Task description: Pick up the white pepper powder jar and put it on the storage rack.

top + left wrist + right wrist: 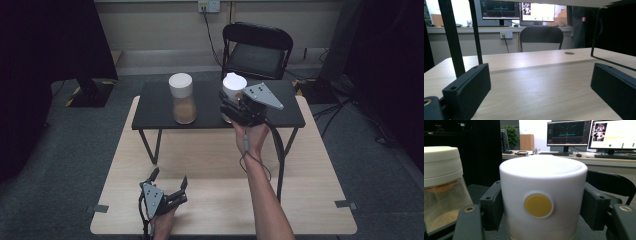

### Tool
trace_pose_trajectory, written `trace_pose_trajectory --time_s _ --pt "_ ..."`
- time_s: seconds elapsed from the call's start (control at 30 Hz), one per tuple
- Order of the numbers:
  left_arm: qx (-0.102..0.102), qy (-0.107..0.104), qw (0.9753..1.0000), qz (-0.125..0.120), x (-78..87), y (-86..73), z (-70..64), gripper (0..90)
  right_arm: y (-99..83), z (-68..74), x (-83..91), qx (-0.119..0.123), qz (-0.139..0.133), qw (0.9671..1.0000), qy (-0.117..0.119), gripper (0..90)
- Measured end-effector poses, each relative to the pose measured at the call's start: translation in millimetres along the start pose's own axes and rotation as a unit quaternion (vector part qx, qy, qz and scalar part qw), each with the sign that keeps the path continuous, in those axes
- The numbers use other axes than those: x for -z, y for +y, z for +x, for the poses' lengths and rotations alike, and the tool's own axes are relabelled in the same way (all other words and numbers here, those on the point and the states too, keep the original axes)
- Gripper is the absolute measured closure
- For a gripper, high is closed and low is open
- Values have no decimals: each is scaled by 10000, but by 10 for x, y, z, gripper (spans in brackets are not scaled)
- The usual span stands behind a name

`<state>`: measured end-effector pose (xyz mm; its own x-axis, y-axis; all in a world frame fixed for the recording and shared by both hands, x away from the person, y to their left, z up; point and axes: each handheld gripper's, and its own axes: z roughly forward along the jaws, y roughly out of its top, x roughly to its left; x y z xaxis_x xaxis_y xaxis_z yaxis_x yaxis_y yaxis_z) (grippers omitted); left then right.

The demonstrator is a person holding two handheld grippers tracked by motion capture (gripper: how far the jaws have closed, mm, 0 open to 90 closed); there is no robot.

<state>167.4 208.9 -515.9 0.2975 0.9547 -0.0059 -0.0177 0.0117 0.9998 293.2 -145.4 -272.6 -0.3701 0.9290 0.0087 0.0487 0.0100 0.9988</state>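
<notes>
Jaws of the right gripper (541, 215) clamp the white-lidded jar (541, 195), second jar (182, 98) beside; nothing lifted yet, I'd judge. Left gripper (170, 182) rests wide open, empty.

A light wooden table (310, 165) stands on grey carpet (75, 150), with a small black raised shelf on thin metal legs (160, 107) set across its far half. Behind the table sits a black folding chair (256, 50) against a pale beige wall (155, 25), where a white power socket (208, 5) holds a plugged-in black cable. Dark curtains (50, 40) hang at both sides of the room. A desk along the wall carries two lit computer monitors (567, 133), and a leafy green plant (512, 136) stands farther back beside a wooden cabinet.
</notes>
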Motion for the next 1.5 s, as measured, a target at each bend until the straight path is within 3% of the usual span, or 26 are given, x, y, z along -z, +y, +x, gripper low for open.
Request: trace_pose_trajectory --time_s 0.23,0.4,0.57,0.8,0.97,1.5 --pt "-1 0 10000 5 1 2 0 23 -43 13 8 29 -73 10000 -7 292" --pt "0 -1 10000 2 0 1 1 23 -53 -10 -6 -103 -65 9999 15 257" --pt "-1 0 10000 0 0 0 0 23 -81 41 6 152 -141 9998 -75 183" --pt "0 -1 10000 3 0 1 0 24 -129 49 43 62 -291 9993 -207 14" --pt "-1 -1 10000 4 0 1 0 23 -148 22 56 109 -247 9995 -150 5" --pt "0 -1 10000 0 0 0 0 23 -230 32 150 35 -500 9987 -96 0"
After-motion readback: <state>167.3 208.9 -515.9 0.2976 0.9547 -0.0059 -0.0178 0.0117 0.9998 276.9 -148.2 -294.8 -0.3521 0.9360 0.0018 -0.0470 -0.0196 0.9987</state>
